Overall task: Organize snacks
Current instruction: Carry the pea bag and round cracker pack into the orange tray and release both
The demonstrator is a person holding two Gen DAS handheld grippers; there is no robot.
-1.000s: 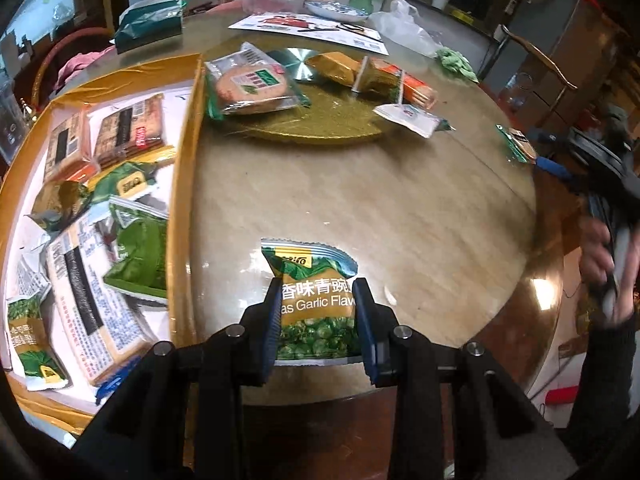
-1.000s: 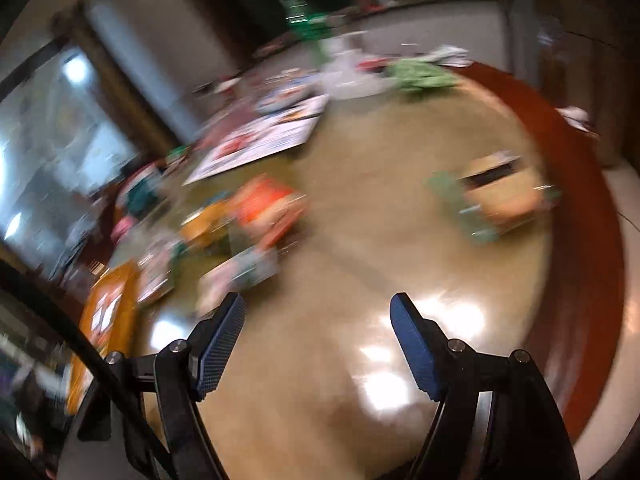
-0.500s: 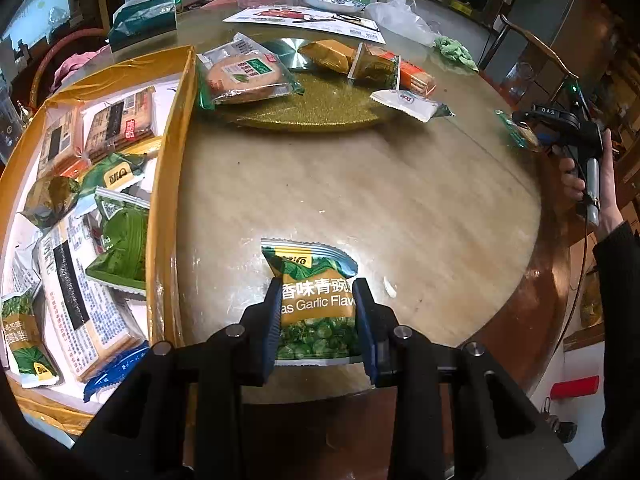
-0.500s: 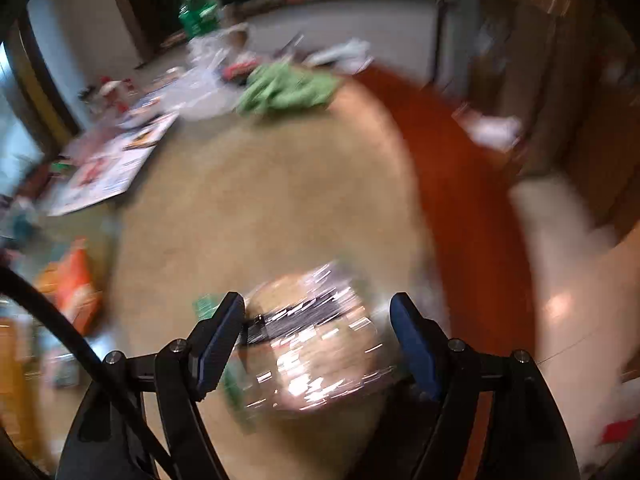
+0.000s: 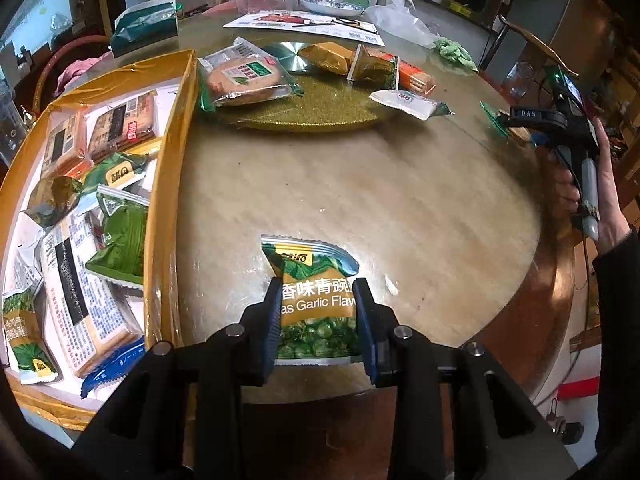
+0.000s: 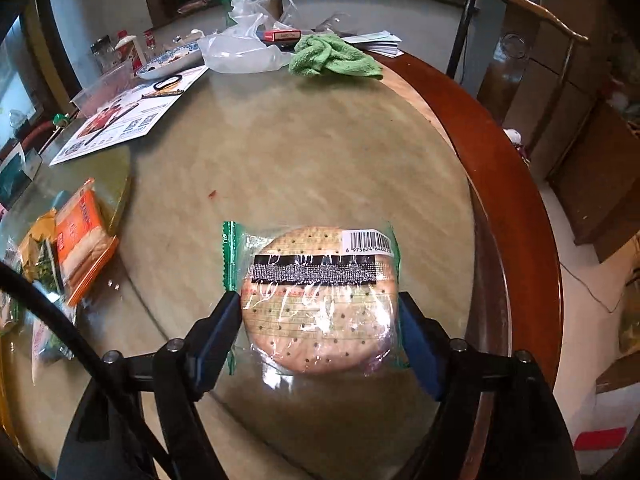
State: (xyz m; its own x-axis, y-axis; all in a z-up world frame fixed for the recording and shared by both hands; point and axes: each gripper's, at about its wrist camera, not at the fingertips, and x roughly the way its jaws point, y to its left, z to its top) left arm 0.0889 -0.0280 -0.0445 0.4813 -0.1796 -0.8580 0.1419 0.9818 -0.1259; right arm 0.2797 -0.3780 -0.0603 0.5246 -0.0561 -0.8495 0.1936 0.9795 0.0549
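Blue-padded fingers of your left gripper point(image 5: 316, 320) are clamped on a green pea packet point(image 5: 314, 300), one pad pressed against each side edge. Its front reads "as Garlic Flav" under a row of Chinese characters, with a yellow logo near the top seal and a photo of green peas at the bottom. The packet stands between the pads over the near part of the round table point(image 5: 360, 184).

Your right gripper point(image 6: 320, 332) has its blue pads at both sides of a clear-wrapped round cracker pack point(image 6: 320, 300). The left pad touches the wrapper; whether the right one presses in you cannot tell, so the grip itself is uncertain. The pack lies flat on the table near its wooden rim point(image 6: 516, 216), back side up, showing a barcode beginning "6 975624", a black strip, and a green serrated seal at its left end.

Left of the pea packet sits a gold-edged tray point(image 5: 164, 184) holding several packets, two of them green ones with the same yellow logo. Farther out, a gold turntable point(image 5: 320, 108) carries a second cracker pack with a green label point(image 5: 244, 78), an orange biscuit sleeve point(image 5: 412, 74) and a white sachet point(image 5: 408, 102). Beyond lie a printed leaflet point(image 6: 124, 120), a green cloth point(image 6: 332, 58) and a plastic bag point(image 6: 240, 50).
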